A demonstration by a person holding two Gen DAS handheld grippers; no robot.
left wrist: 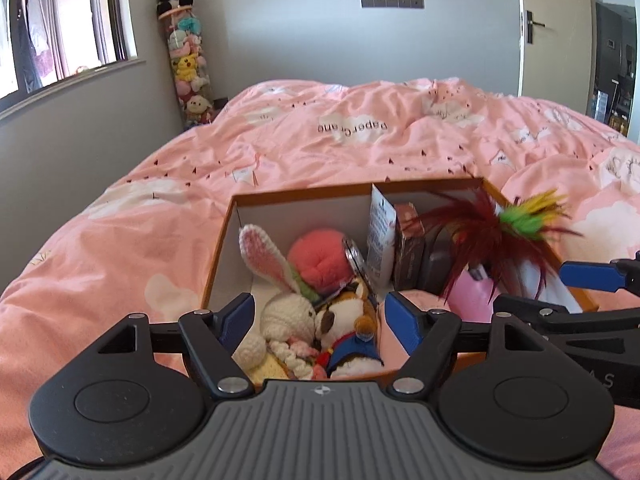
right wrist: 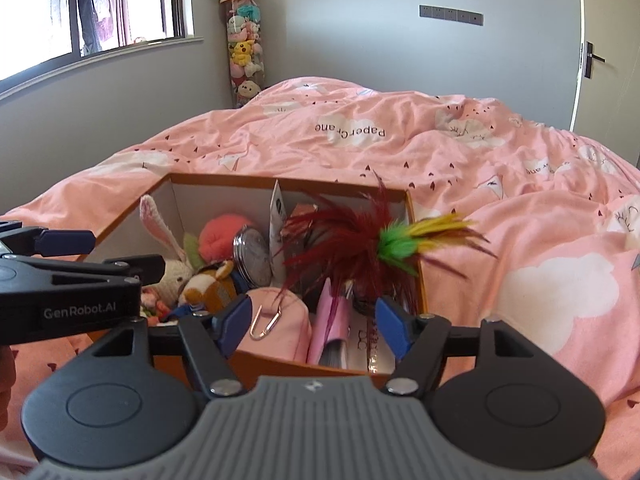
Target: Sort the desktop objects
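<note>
Jaws apart, both empty | feather toy (right wrist: 384,240) overhangs box (right wrist: 414,216) rim

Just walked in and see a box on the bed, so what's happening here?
A person holds two grippers over an orange divided box on the pink duvet. Left gripper hangs open above the plush toys; right gripper hangs open above a pink pouch and feather toy. Neither holds anything.

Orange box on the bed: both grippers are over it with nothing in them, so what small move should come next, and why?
Probably draw both back. The left gripper and right gripper stand open and empty; the plush toys fill the orange box's left compartment, the feather toy and pink pouch the right.
</note>
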